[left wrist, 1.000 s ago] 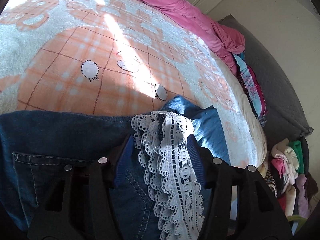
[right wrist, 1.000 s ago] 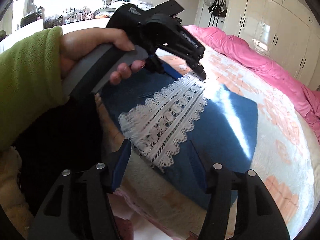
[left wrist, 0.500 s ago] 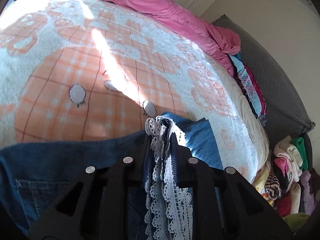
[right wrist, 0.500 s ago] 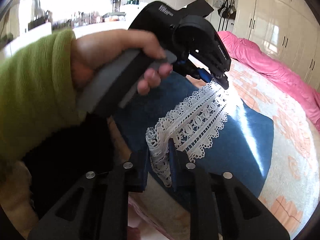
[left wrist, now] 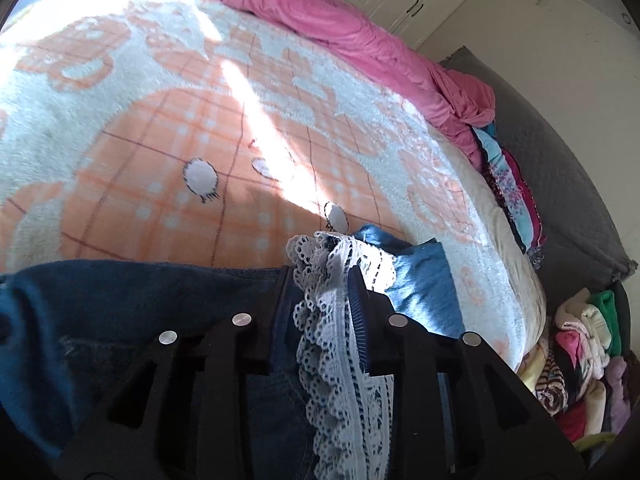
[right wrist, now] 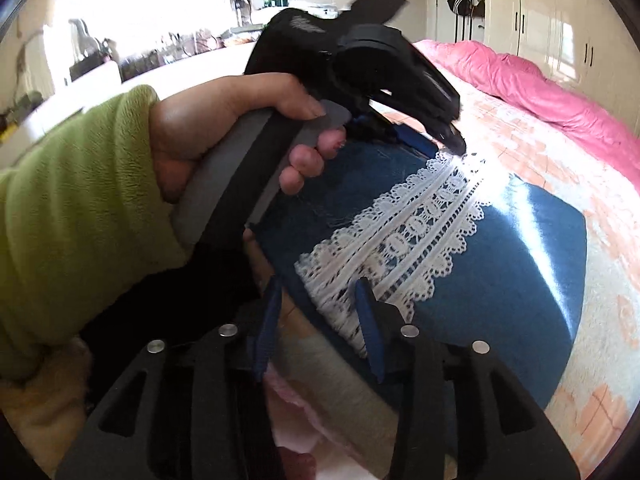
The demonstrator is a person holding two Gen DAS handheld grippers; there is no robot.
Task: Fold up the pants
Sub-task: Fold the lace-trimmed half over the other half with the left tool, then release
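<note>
- Pants [right wrist: 500, 280]: blue denim with a white lace strip [right wrist: 408, 236], lying on the patterned blanket [left wrist: 160, 128] over the bed.
- Left gripper [left wrist: 320, 280]: jaws opening, bunched lace and waistband edge between its pads.
- Right gripper [right wrist: 318, 292]: jaws opening, the lace's near end between them, pads not pressing.
- Left hand [right wrist: 224, 128]: green sleeve, grasping the handle.

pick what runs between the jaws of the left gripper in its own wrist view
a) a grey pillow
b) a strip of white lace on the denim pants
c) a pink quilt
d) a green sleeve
b) The white lace trim on the denim pants passes up between the jaws of the left gripper; the pink quilt lies far back on the bed.
</note>
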